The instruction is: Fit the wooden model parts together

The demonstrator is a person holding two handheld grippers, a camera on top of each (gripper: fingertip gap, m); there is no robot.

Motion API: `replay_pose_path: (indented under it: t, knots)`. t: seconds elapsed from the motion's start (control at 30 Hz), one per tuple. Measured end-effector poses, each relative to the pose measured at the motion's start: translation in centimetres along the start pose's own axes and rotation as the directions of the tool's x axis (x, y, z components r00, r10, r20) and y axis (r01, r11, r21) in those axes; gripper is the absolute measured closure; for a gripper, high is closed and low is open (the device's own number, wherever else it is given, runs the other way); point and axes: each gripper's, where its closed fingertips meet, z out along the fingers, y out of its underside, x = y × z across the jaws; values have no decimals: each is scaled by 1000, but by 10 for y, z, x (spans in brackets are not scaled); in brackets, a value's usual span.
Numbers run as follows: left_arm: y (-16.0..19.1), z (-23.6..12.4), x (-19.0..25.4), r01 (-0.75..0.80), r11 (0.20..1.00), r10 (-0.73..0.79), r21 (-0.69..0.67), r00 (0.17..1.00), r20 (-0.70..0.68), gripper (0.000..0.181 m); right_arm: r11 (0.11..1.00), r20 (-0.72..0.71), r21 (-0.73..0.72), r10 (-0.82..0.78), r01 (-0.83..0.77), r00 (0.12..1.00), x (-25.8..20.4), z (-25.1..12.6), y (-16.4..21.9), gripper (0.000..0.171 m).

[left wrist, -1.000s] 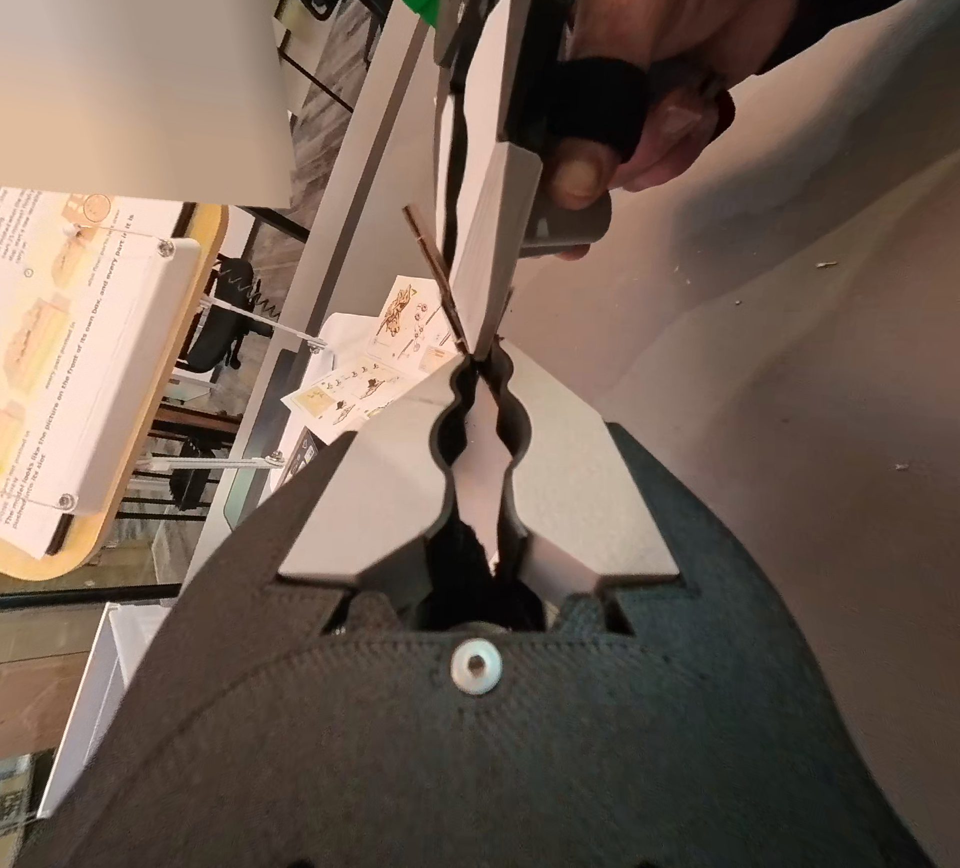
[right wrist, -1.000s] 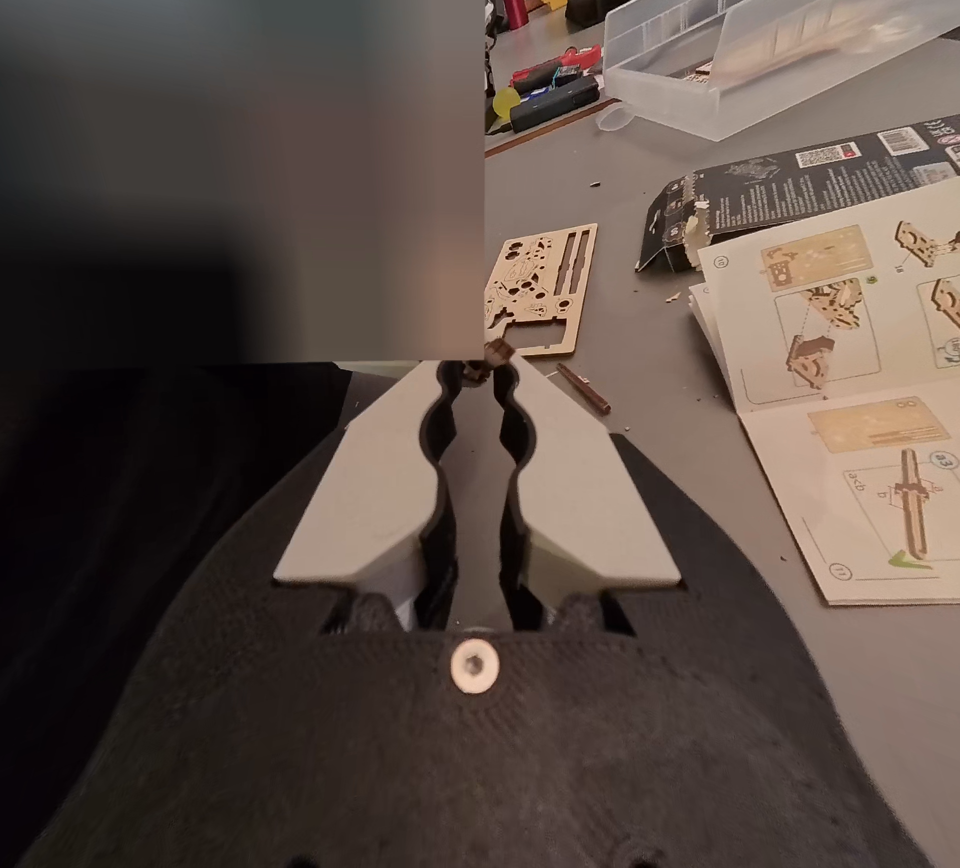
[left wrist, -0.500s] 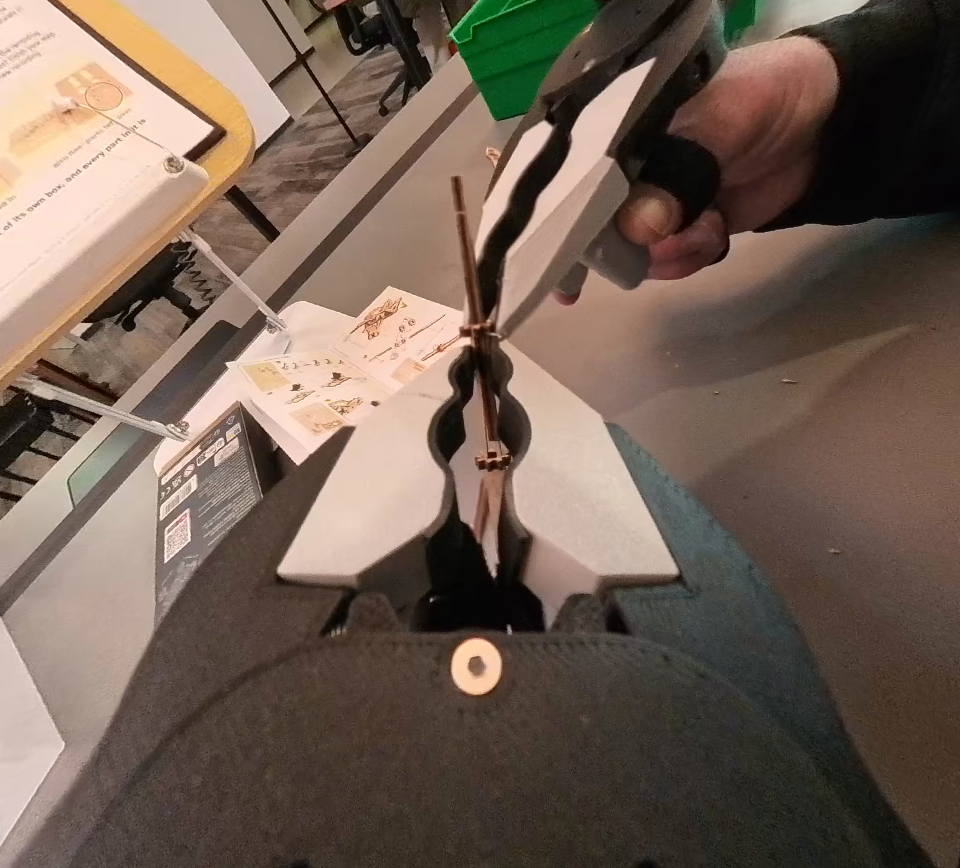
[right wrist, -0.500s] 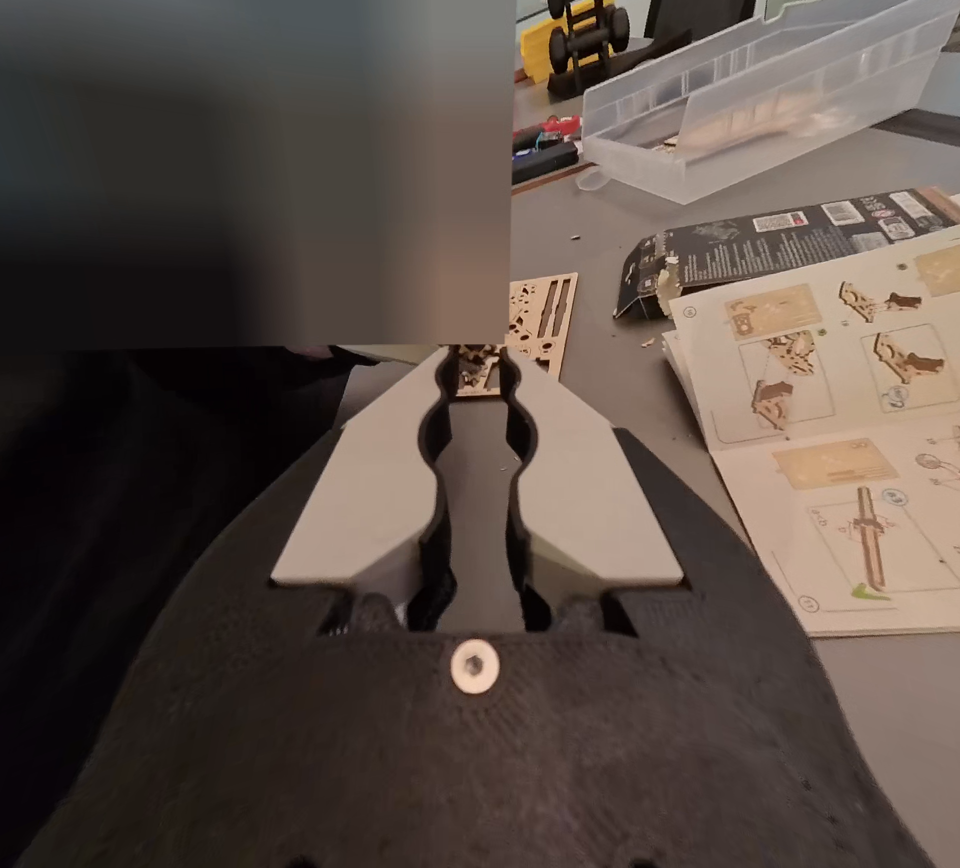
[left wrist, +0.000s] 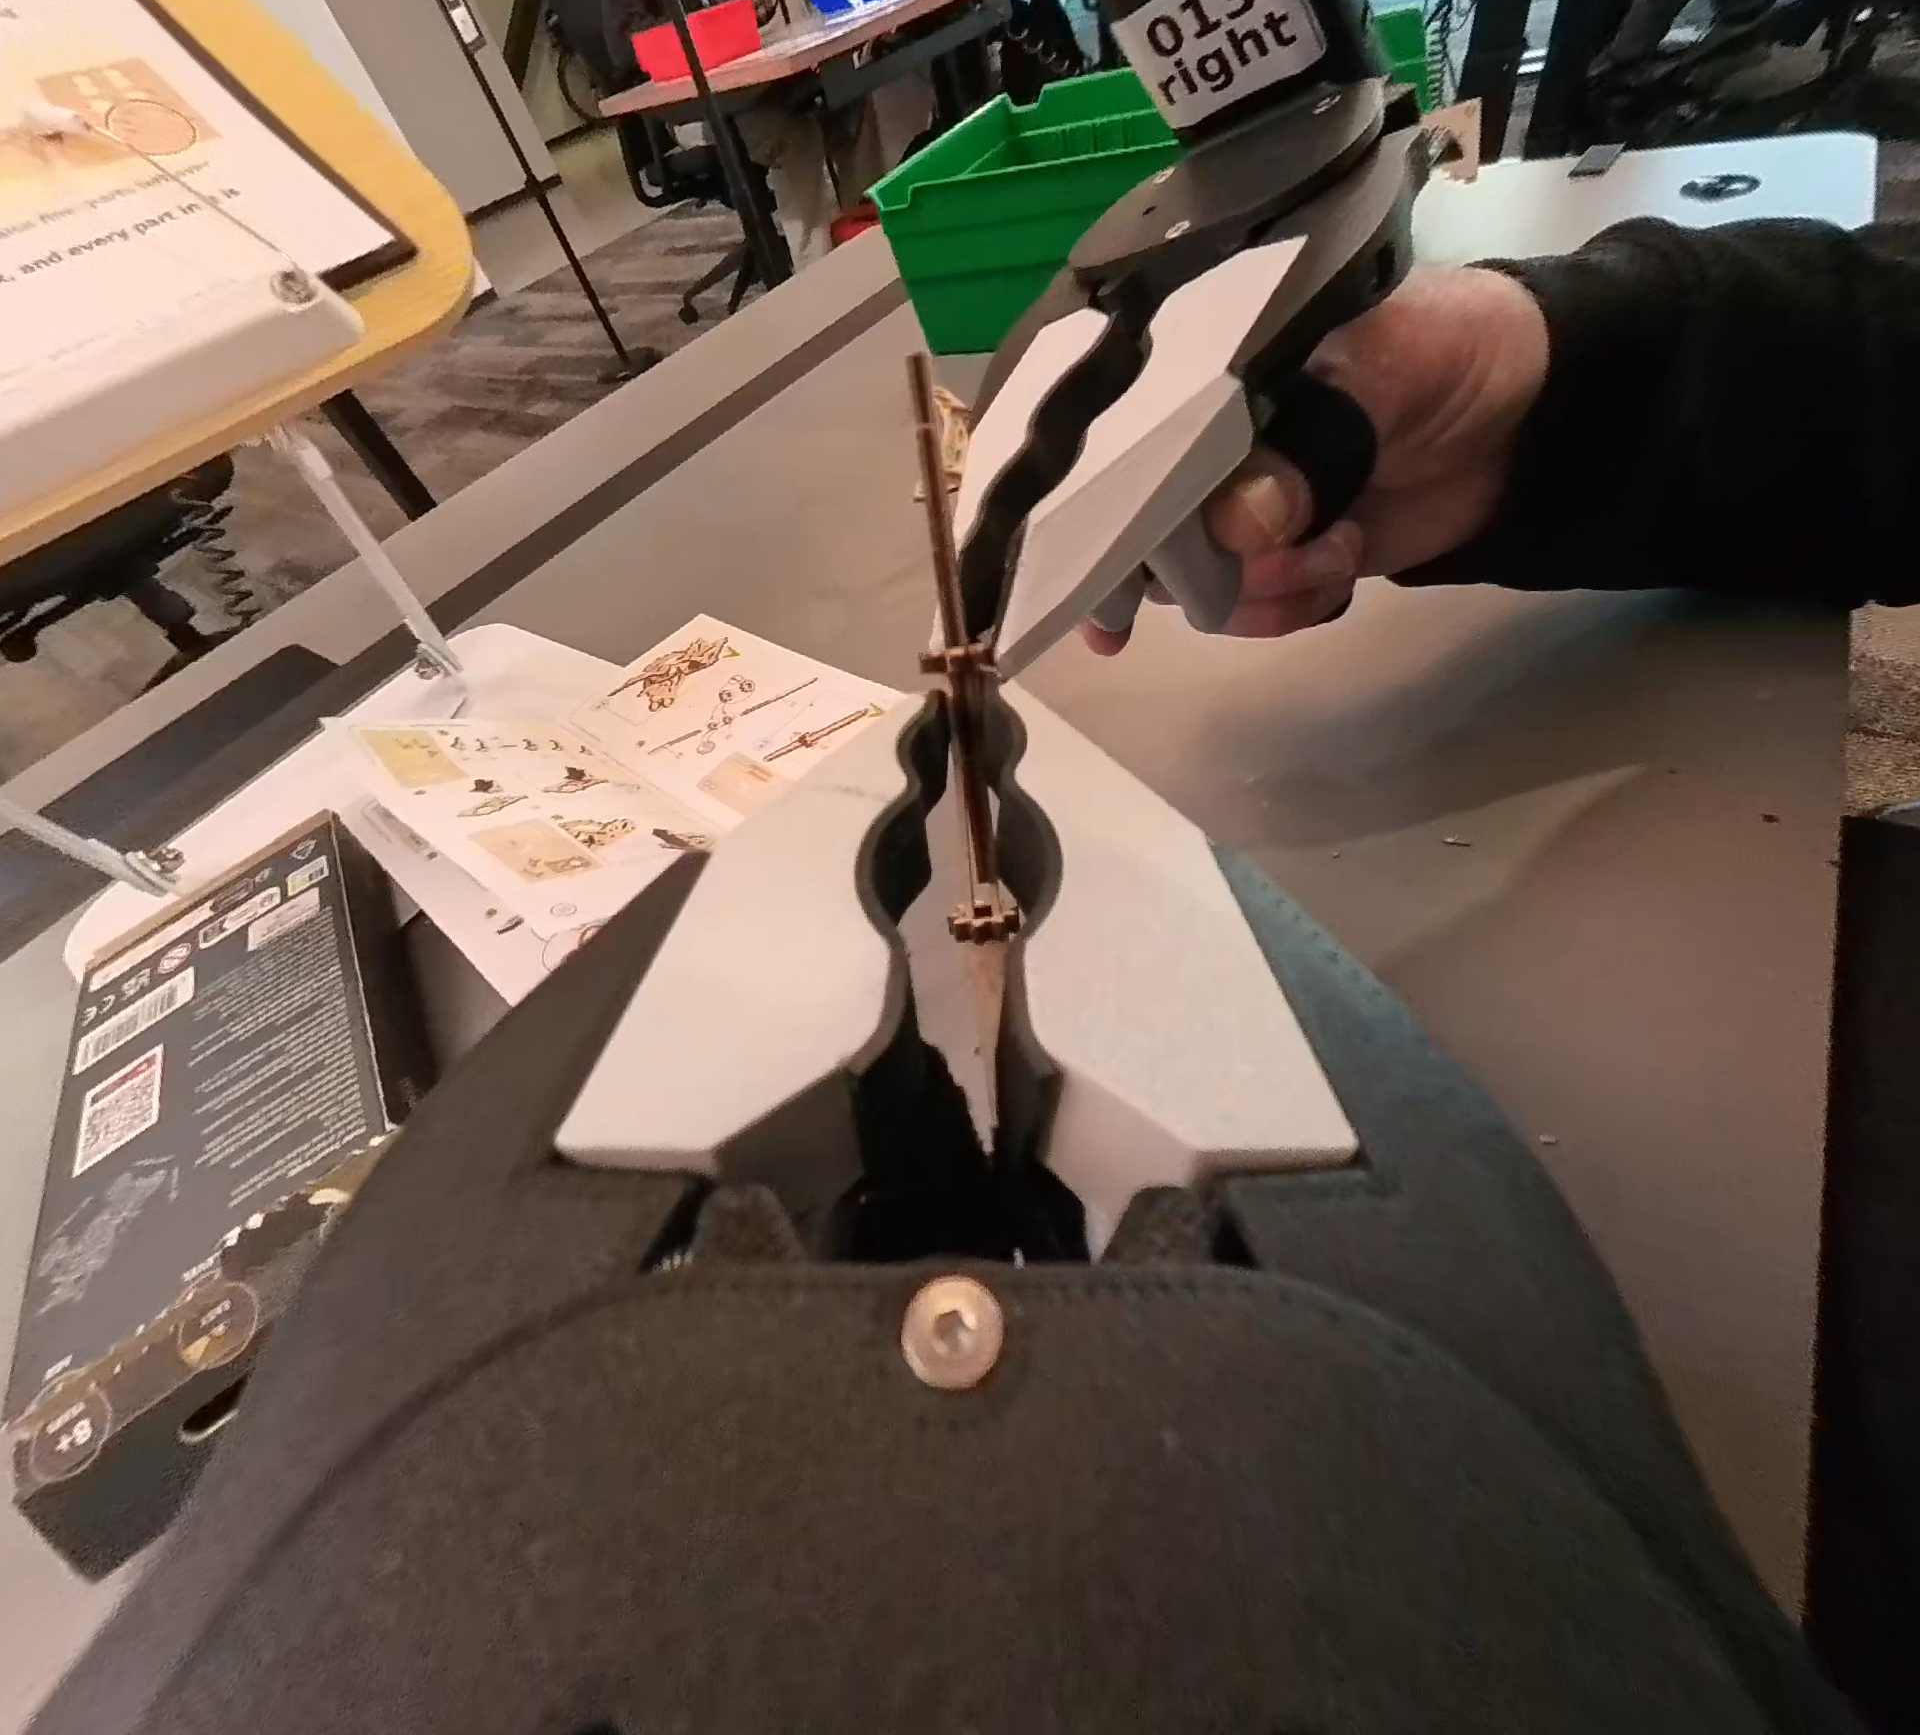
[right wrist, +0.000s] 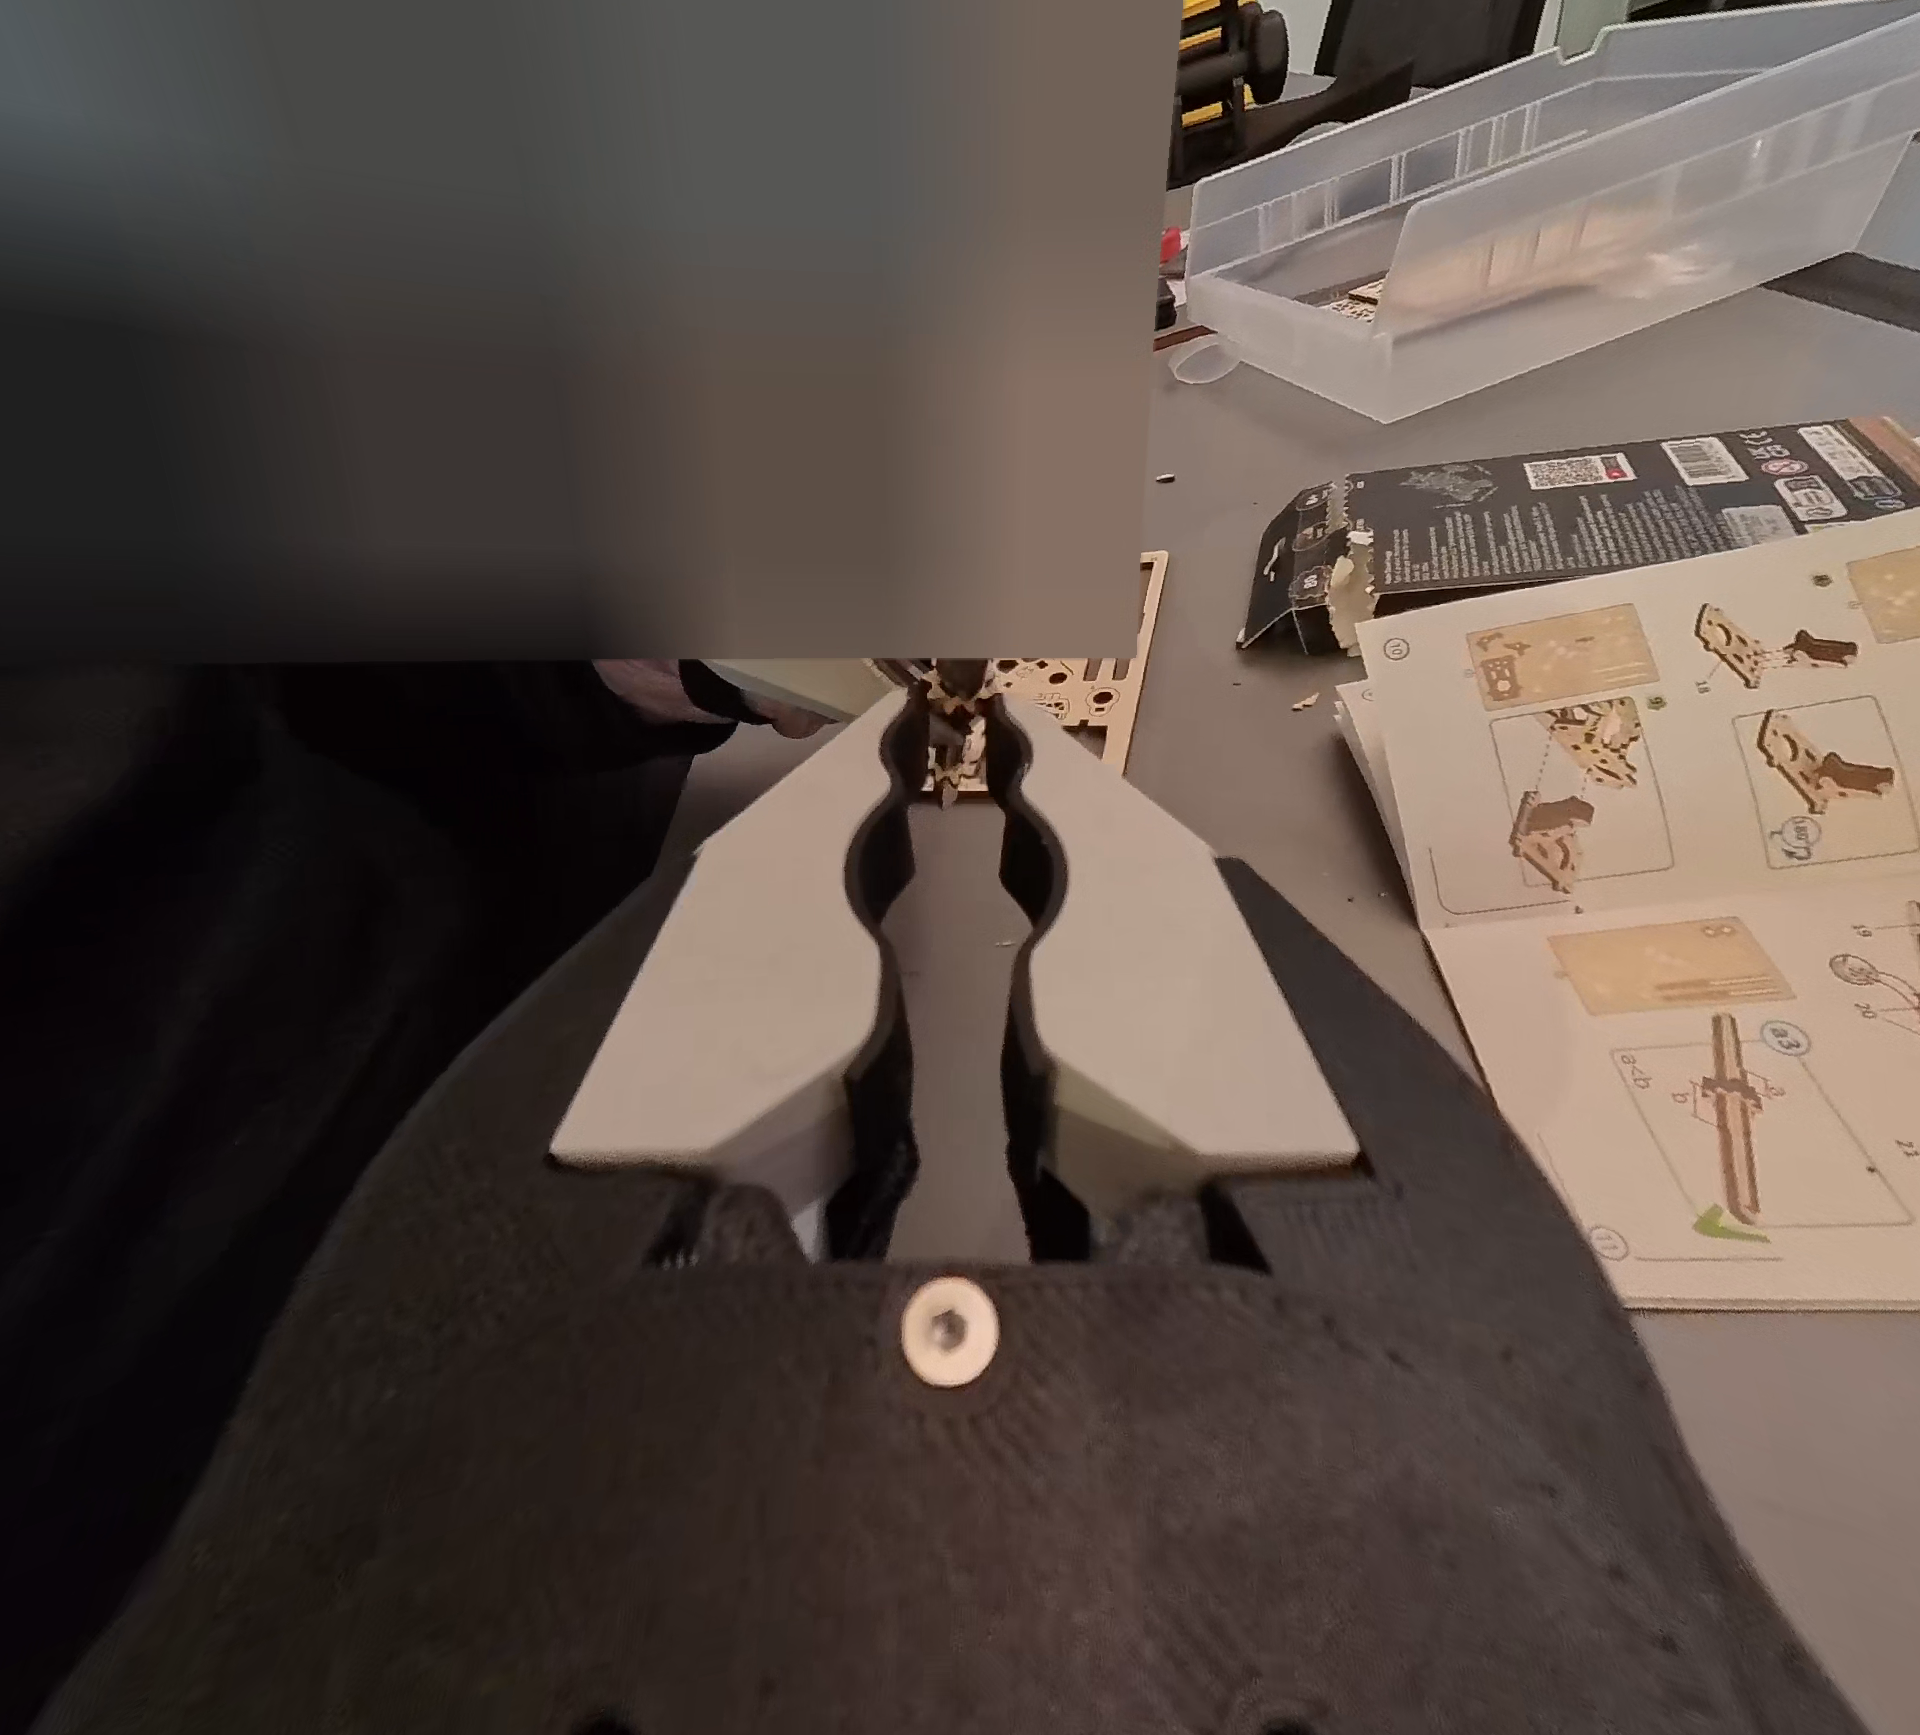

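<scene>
My left gripper (left wrist: pixel 966 709) is shut on a thin wooden rod (left wrist: pixel 935 490) that lies between its fingers and sticks out past the tips. A small toothed wooden piece (left wrist: pixel 977 922) sits on the rod between the fingers, and a small cross piece (left wrist: pixel 961 659) sits on it just beyond the tips. My right gripper (left wrist: pixel 987 636), held by a hand (left wrist: pixel 1403 438), has its tips at that cross piece. In the right wrist view the right gripper (right wrist: pixel 951 719) pinches a small wooden piece (right wrist: pixel 948 740). A blurred patch hides what lies beyond.
A cut-out wooden sheet (right wrist: pixel 1101 709) lies on the grey table behind the right gripper. An open instruction booklet (right wrist: pixel 1662 854), a torn black box (right wrist: pixel 1558 522) and a clear plastic bin (right wrist: pixel 1558 231) are on the right. A green bin (left wrist: pixel 997 210) and a board on a stand (left wrist: pixel 156 179) are farther off. My left and right fingertips are right by each other.
The left gripper has tilted so that the rod now stands nearly upright. The right gripper has stayed at the rod's cross piece, and its view has swung nearer the wooden sheet.
</scene>
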Motion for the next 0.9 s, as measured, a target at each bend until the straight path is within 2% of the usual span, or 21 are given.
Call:
replay_pose_path:
  t: [0.23,0.53,0.63,0.8,0.9]
  knots:
    - [-3,-2,0,-61,998,60,7,998,13,176,999,6,30,-10,10,1000,-2,0,-4,161]
    - [-6,-9,-6,175,962,-166,210,984,-60,176,996,-31,-21,-84,83,996,-3,10,-10,162]
    - [4,-10,-7,217,952,-208,218,976,-65,176,989,-47,-85,-124,120,991,0,17,-3,162]
    - [8,-17,-8,192,961,-187,200,981,-43,176,986,-22,-109,-129,126,991,-2,24,-1,161]
    - [13,-17,-8,177,969,-174,170,984,-35,176,988,-33,-98,-122,119,992,1,25,-2,155]
